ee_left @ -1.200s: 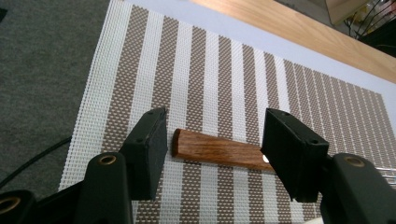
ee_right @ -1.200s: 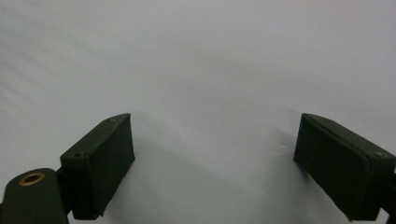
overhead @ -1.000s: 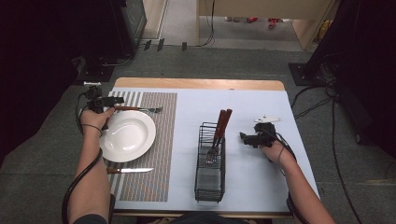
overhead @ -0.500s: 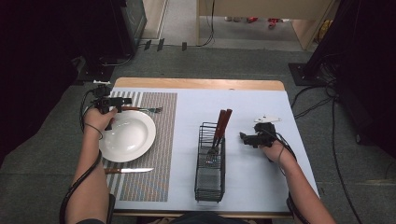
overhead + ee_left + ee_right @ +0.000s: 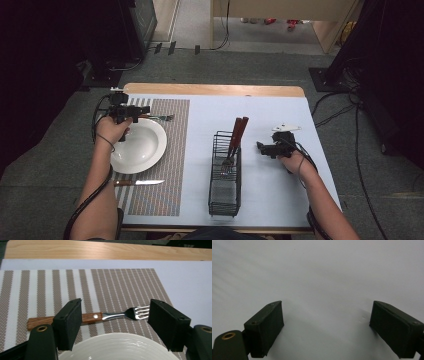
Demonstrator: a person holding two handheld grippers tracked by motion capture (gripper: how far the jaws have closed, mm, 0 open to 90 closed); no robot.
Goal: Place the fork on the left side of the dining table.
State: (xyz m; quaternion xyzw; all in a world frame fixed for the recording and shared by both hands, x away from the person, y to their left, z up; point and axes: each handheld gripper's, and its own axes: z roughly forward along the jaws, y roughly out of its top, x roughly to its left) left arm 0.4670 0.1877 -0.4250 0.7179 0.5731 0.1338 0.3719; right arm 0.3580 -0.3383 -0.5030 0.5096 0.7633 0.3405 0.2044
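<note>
A fork with a wooden handle lies crosswise on the striped placemat, just beyond the far rim of a white plate. My left gripper hovers open over that rim. Its jaws frame the fork and hold nothing, and the left pad hides part of the handle. A wooden-handled knife lies on the mat on the near side of the plate. My right gripper stands open and empty over the white table cover, to the right of the caddy.
A black wire caddy stands mid-table with red-brown-handled utensils leaning in its far end. The wooden table edge runs along the far side. Cables trail from both grippers.
My left gripper has shifted slightly to the right, closer over the fork's handle. The right gripper, fork, plate and knife have not moved.
</note>
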